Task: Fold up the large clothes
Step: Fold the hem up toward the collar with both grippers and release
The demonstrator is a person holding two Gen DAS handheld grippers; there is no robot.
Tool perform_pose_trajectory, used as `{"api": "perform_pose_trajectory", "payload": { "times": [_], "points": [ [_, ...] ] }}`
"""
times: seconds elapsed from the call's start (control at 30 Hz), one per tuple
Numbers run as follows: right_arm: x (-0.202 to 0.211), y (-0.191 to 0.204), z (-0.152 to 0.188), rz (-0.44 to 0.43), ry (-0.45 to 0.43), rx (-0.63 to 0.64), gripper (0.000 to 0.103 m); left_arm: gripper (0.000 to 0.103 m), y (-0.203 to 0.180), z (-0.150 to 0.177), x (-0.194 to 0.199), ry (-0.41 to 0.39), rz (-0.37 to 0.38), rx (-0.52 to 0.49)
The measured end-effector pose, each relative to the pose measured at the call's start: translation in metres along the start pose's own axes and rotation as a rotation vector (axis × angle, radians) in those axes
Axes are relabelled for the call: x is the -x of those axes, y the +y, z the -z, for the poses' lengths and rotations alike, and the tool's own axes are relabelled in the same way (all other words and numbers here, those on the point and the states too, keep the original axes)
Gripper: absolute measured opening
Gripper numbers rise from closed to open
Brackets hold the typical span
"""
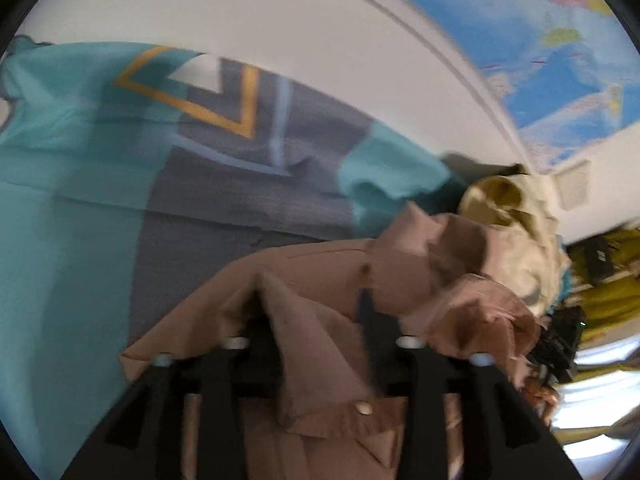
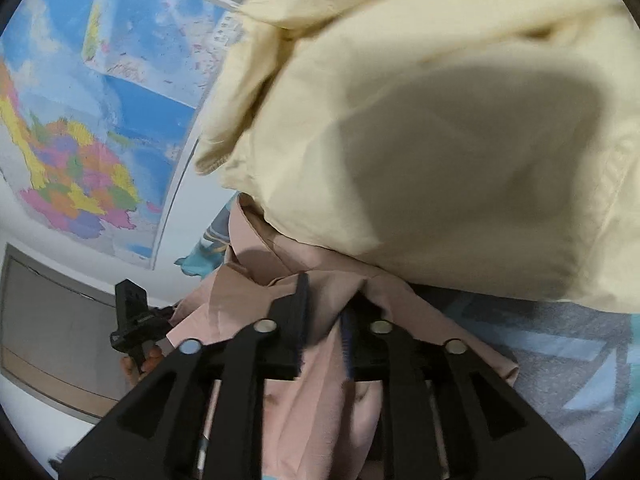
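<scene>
Right wrist: jaws pinch pink shirt point(image 2: 320, 392)

A bed cover point(image 1: 80, 208) in teal and grey, with yellow and pale blue lines, carries the clothes — a pinkish-brown shirt point(image 1: 320, 280) and a cream garment point(image 2: 440, 140) lie on it.

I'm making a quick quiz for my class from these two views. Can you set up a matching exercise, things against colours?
Things:
1. shirt held by both grippers
2. garment bunched beyond it
3. bedcover underneath
4. wall map

Colours:
A. teal and grey with a yellow stripe
B. dusty pink
C. mostly blue with bright patches
D. pale cream

Pairs: 1-B, 2-D, 3-A, 4-C
</scene>
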State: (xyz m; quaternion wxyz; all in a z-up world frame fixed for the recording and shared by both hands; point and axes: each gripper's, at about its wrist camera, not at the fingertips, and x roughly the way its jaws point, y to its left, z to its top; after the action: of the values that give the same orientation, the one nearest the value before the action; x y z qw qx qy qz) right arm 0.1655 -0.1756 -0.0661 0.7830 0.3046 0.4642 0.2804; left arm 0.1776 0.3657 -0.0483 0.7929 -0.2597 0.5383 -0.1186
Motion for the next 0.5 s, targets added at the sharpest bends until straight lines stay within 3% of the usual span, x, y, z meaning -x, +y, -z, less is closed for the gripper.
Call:
{"api": "perform_pose_trajectory", "payload": {
  "times": [0.03, 0.13, 0.2, 0.27, 0.33, 0.4, 0.5],
  "points": [
    [0.005, 0.006, 0.003, 0.015, -0.012, 0.028, 0.030, 0.064, -0.002, 0.004, 0.009, -0.029, 0.005, -0.017],
    [0.024, 0.033, 0.019, 0.081, -0.077, 0.158, 0.058, 0.078, -0.014, 0.023, 0.037, -0.125, -0.019, -0.114],
    [0.035, 0.052, 0.034, 0.124, -0.121, 0.259, 0.062, 0.080, -0.024, 0.040, 0.051, -0.170, -0.037, -0.177],
    [0.045, 0.067, 0.045, 0.182, -0.191, 0.332, 0.082, 0.081, -0.040, 0.064, 0.062, -0.216, -0.119, -0.309],
    [0.053, 0.078, 0.052, 0.246, -0.257, 0.401, 0.092, 0.082, -0.053, 0.084, 0.061, -0.225, -0.189, -0.404],
    [0.054, 0.085, 0.056, 0.212, -0.238, 0.434, 0.089, 0.082, -0.062, 0.098, 0.053, -0.217, -0.241, -0.476],
    [0.033, 0.102, 0.070, 0.179, -0.136, 0.543, 0.088, 0.082, -0.075, 0.109, 0.029, -0.178, -0.297, -0.584]
  ]
}}
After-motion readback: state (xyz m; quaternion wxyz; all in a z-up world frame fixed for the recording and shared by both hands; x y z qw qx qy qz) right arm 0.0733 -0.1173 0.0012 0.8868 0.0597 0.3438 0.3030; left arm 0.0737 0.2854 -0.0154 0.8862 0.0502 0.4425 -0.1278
